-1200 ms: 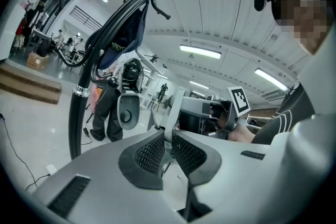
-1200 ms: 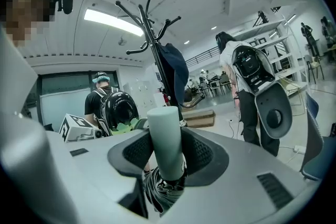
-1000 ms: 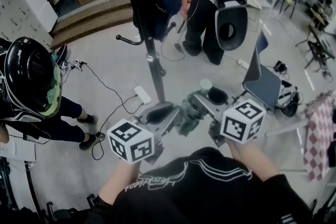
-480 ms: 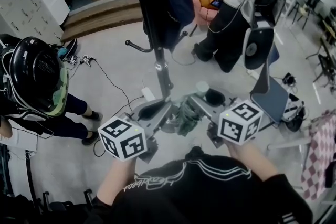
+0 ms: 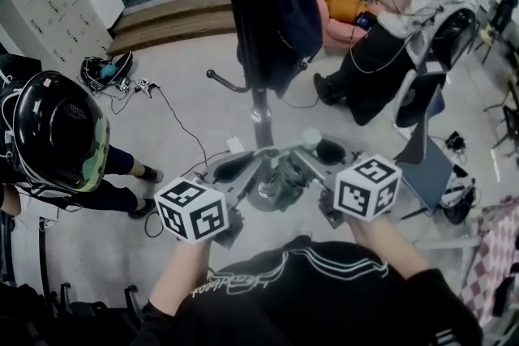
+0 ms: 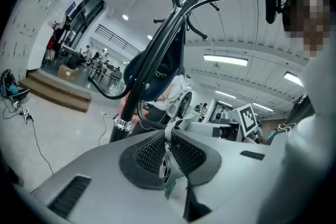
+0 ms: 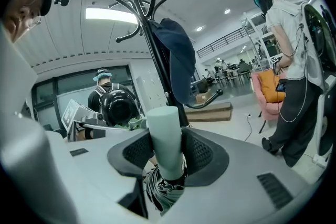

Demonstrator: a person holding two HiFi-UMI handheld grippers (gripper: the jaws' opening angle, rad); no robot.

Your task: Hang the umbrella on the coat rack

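A folded green umbrella hangs between my two grippers, close in front of the black coat rack. My right gripper is shut on its pale green handle, and the bunched canopy hangs below the jaws. My left gripper is shut on the umbrella's thin grey strap, pinched between the ribbed pads. The coat rack rises just beyond both grippers, its hooks high above. A dark blue bag hangs from it.
A person in a black helmet crouches at the left. Another person sits at the right by a chair. A cable and white power strip lie near the rack's base. Wooden steps run behind.
Both grippers and the umbrella have come nearer the coat rack, whose pole and base now lie directly ahead. The grips are unchanged.
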